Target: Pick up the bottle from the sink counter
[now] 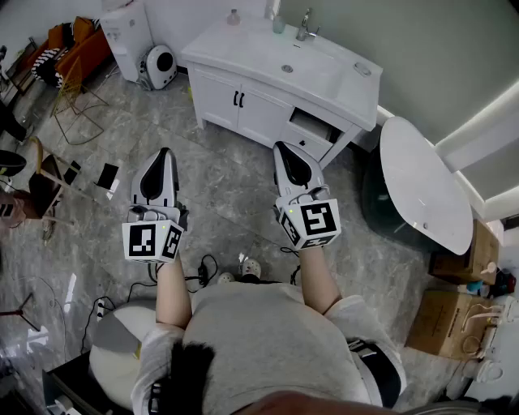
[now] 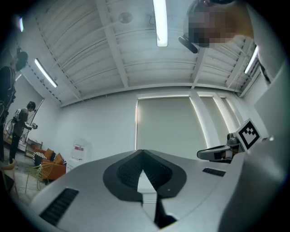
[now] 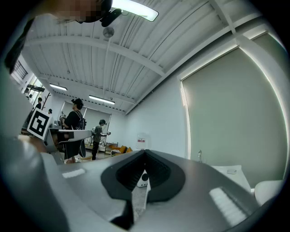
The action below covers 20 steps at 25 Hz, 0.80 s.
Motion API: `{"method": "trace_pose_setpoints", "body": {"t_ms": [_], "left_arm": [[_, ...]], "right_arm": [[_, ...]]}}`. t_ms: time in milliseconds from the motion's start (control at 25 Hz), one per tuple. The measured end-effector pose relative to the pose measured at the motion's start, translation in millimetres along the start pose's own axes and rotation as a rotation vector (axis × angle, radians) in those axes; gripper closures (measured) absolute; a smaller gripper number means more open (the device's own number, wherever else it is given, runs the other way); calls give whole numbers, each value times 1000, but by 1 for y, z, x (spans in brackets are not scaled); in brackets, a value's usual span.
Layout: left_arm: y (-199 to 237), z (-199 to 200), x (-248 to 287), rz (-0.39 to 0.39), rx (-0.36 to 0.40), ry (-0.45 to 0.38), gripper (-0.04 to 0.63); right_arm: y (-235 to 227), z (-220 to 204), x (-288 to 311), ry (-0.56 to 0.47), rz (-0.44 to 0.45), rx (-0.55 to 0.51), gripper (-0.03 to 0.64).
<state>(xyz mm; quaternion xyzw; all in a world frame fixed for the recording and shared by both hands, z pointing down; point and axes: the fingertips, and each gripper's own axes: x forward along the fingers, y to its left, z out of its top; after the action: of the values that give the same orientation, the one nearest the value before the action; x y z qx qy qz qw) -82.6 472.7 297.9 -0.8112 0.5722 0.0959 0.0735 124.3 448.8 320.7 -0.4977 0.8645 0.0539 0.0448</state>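
The white sink counter stands at the far side of the floor, with a faucet at its back edge. Two small bottles stand near the faucet: a pinkish one and a pale green one. Both grippers hang over the grey floor, well short of the counter and pointing towards it. My left gripper is shut with nothing in it, its jaws meeting in the left gripper view. My right gripper is shut and empty too. The counter top shows in the right gripper view.
A round white table stands right of the counter, with cardboard boxes beyond it. Left of the counter are a white rounded device, a white cabinet and orange seats. Cables lie near the person's feet. People stand in the distance.
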Motion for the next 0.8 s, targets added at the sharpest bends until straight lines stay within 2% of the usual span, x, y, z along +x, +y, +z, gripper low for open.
{"method": "trace_pose_setpoints", "body": {"t_ms": [440,800], "left_arm": [[-11,4,5,-11,7,-7,588],[-23,4,24,-11,24,-24,588]], "right_arm": [[-7,6,-4,-17,1,-10,606],[-32,10,-1,-60,-12,-3,606]]}}
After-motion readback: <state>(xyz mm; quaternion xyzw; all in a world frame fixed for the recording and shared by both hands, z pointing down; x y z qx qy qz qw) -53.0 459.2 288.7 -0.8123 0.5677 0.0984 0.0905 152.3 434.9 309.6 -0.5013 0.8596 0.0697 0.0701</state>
